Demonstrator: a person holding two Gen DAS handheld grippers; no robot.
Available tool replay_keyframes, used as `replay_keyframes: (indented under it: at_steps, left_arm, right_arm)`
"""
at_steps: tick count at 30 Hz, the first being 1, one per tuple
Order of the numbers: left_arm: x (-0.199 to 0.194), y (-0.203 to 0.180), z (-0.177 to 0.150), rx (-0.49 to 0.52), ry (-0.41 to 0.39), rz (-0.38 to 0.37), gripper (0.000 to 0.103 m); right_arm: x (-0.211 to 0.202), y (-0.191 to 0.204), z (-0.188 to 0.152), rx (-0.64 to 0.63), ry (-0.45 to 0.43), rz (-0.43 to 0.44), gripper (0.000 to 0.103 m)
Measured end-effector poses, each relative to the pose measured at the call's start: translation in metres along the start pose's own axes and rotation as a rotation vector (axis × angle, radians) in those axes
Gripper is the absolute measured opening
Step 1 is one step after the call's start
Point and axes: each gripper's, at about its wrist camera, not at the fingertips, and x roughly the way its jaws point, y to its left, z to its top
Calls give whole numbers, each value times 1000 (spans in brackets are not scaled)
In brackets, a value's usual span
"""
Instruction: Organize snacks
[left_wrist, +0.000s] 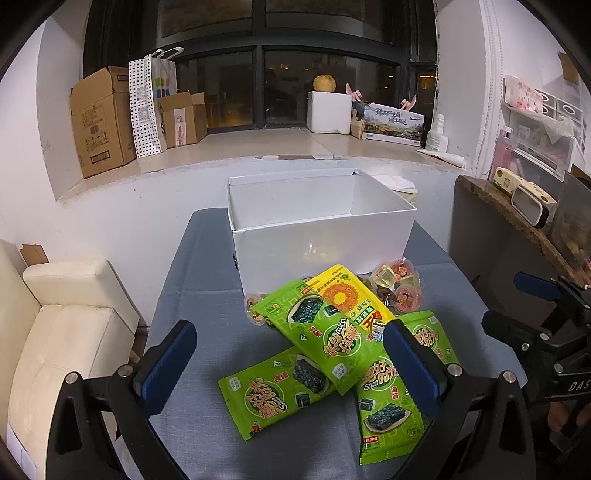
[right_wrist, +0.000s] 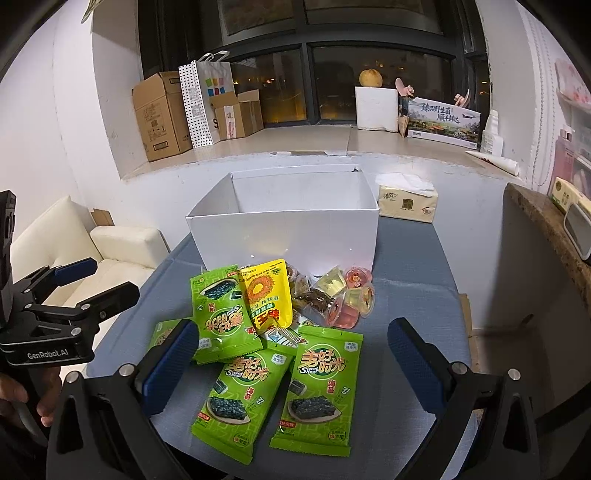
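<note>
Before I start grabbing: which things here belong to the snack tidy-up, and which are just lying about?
Job:
green seaweed packets
yellow packet
jelly cups
brown wrapped sweets
white box, open

Lying about:
tissue pack
cardboard boxes on the sill
spotted paper bag
cream sofa

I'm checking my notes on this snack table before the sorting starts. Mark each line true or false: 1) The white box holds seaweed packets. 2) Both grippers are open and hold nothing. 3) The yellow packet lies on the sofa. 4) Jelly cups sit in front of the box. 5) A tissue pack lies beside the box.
1) False: no snacks show inside the white box; the green seaweed packets lie on the table.
2) True: left gripper, right gripper.
3) False: the yellow packet is on the table among the green ones.
4) True: jelly cups.
5) True: tissue pack.
</note>
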Motion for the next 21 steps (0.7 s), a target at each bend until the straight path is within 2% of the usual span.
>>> replay_keyframes:
  at_steps: [21]
  left_arm:
    - [-2, -1, 0, 14, 4, -10, 103]
  right_arm:
    - [1, 0, -2, 5, 10, 3, 103]
